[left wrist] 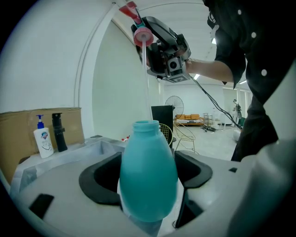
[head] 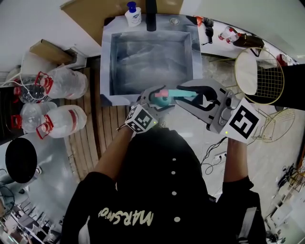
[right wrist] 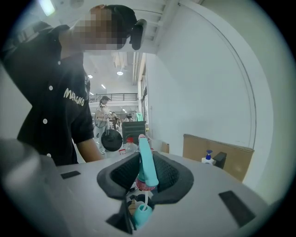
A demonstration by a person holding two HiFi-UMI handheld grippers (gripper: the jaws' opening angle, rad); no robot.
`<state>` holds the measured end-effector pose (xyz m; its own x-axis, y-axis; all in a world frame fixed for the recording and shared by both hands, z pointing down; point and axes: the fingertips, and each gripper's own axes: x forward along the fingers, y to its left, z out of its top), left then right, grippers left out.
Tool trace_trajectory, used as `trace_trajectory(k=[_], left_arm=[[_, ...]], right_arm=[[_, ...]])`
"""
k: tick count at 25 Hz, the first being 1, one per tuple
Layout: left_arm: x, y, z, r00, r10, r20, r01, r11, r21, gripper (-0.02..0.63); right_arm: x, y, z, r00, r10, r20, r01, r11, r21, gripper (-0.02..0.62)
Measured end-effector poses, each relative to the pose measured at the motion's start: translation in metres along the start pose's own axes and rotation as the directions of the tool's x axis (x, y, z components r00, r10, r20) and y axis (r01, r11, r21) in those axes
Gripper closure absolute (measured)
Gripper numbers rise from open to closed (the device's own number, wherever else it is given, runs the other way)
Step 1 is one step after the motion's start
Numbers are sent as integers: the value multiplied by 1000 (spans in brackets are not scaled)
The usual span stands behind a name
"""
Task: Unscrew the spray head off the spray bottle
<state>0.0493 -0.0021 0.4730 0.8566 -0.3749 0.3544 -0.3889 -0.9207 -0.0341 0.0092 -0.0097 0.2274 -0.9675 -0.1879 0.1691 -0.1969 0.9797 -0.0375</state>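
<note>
Spray head [right wrist: 147,164] is off the bottle [left wrist: 149,162] and sits up above it. The right gripper [right wrist: 144,175] has its fingers [right wrist: 121,175] shut tight on the spray head. A thin tube [left wrist: 147,78] hangs down from the head, and its end seems to reach the bottle's open neck. The left gripper [left wrist: 147,178] has its fingers [left wrist: 99,178] clamped on the blue-green bottle, upright in the air by the sink [head: 106,62].

Sink [head: 106,71] basin lies open; faucet [head: 151,16] and pump bottle [head: 133,13] crowd its back rim, jugs [head: 66,82] its left, wire chair [head: 259,76] its right
</note>
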Motion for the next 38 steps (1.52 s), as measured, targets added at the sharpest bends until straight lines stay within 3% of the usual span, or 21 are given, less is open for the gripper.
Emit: trace_trajectory(k=[38], left_arm=[[2, 0, 1, 1000, 14, -13, -14, 1000, 4, 236]], right_arm=[[2, -1, 15, 997, -39, 66, 37, 999, 24, 495]])
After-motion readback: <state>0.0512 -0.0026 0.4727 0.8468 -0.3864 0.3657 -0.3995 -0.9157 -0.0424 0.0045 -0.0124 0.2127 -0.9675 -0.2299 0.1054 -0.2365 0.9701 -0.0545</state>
